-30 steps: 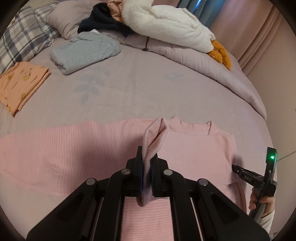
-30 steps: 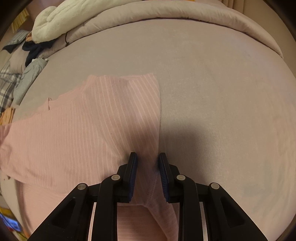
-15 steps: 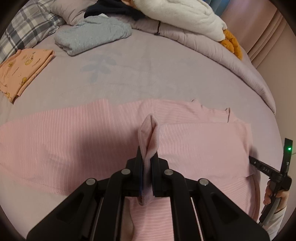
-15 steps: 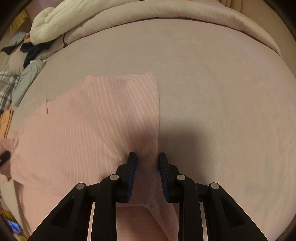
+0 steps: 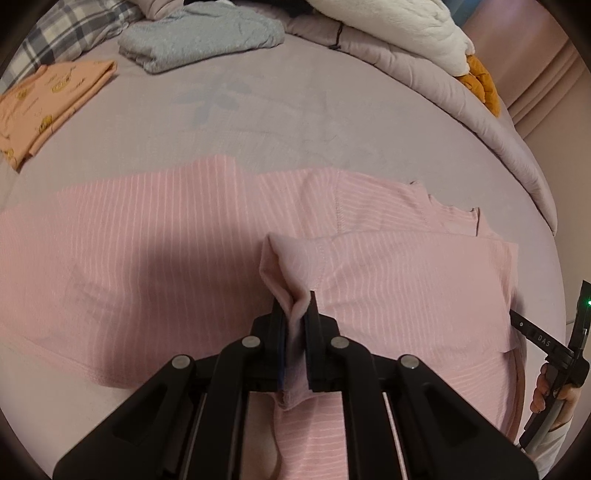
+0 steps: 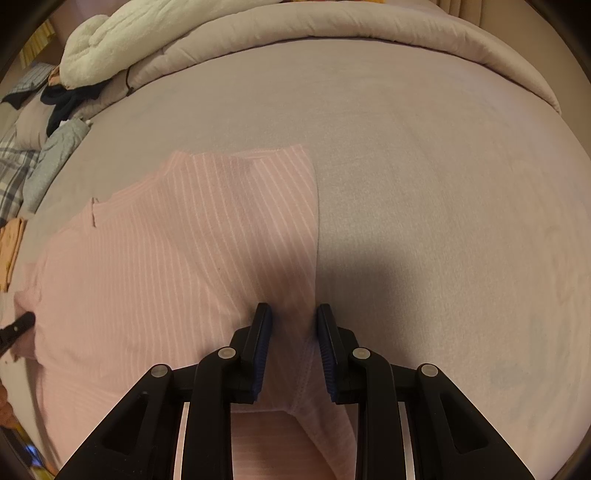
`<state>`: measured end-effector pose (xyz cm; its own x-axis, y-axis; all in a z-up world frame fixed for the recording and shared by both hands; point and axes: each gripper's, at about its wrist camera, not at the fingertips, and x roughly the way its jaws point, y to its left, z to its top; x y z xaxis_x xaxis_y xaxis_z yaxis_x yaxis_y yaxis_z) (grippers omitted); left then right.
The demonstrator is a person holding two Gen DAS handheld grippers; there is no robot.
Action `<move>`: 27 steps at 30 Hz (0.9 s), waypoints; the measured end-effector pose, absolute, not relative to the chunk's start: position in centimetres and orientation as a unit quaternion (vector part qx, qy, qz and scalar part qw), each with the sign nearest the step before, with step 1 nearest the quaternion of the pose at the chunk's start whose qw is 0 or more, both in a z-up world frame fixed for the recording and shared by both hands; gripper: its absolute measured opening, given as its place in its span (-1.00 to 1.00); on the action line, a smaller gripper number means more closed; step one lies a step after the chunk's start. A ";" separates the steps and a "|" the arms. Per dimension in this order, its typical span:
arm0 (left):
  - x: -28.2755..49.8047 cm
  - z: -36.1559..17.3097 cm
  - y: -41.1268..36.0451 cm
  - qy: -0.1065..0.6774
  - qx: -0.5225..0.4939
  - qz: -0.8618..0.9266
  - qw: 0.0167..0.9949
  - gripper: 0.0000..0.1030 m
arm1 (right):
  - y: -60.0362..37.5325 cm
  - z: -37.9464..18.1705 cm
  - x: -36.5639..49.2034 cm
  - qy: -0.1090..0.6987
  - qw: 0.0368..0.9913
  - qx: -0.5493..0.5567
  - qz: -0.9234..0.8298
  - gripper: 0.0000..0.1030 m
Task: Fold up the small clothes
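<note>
Bedsheet [image 6: 424,155] lies bare beyond pink shirt [image 5: 155,236] edges both tools pinch.

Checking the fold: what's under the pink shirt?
Under the pink shirt only the lilac bedsheet shows around its edges; anything beneath the fabric is covered.

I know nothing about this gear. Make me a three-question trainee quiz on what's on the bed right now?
1. True or false: the left hand-held gripper pinches a fold of the pink striped shirt.
2. Which folded garment lies nearest the plaid pillow? A) orange garment B) a green towel C) a black jacket
3. Fill in: the right hand-held gripper has the shirt's ____ edge between its fingers.

Key: 1 true. 2 A. 3 hemmed; the stitched hem runs between the fingers, though whether the pads press on it is unclear.
</note>
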<state>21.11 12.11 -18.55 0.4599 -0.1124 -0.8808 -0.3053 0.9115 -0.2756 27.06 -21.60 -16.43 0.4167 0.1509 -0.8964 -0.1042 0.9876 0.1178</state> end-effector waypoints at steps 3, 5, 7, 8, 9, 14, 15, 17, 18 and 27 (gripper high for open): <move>21.1 -19.2 12.3 0.521 -0.207 0.057 0.826 -0.78 | -21.7 -16.4 27.0 0.532 0.843 0.023 0.077 -0.49; 21.2 -19.7 12.6 0.521 -0.220 0.056 0.823 -0.77 | -21.9 -16.5 27.0 0.531 0.843 0.025 0.078 -0.49; 21.0 -19.9 12.9 0.519 -0.238 0.057 0.819 -0.77 | -22.0 -16.5 27.0 0.529 0.844 0.027 0.078 -0.49; 21.0 -19.9 13.1 0.519 -0.243 0.056 0.818 -0.76 | -22.2 -16.5 27.0 0.528 0.845 0.028 0.078 -0.49; 20.9 -20.0 13.3 0.519 -0.251 0.054 0.816 -0.76 | -22.2 -16.6 27.1 0.526 0.846 0.029 0.078 -0.49; 20.4 -20.0 13.1 0.510 -0.249 0.050 0.822 -0.76 | -22.6 -16.6 26.8 0.520 0.850 0.030 0.077 -0.49; 20.3 -19.9 12.9 0.508 -0.239 0.050 0.826 -0.75 | -22.6 -16.6 26.9 0.521 0.850 0.031 0.076 -0.49; 20.1 -19.9 12.7 0.505 -0.233 0.053 0.829 -0.75 | -22.6 -16.6 26.9 0.522 0.849 0.031 0.074 -0.49; 20.1 -19.9 12.6 0.504 -0.230 0.054 0.831 -0.75 | -22.6 -16.6 26.9 0.522 0.849 0.031 0.072 -0.49; 19.8 -20.2 11.6 0.487 -0.184 0.061 0.852 -0.75 | -22.0 -16.6 26.9 0.519 0.852 0.030 0.060 -0.49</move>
<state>19.81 11.58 -20.17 0.5189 -0.0764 -0.8514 -0.2826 0.9247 -0.2552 26.89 -22.03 -16.61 0.4538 0.1334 -0.8811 -0.0706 0.9910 0.1137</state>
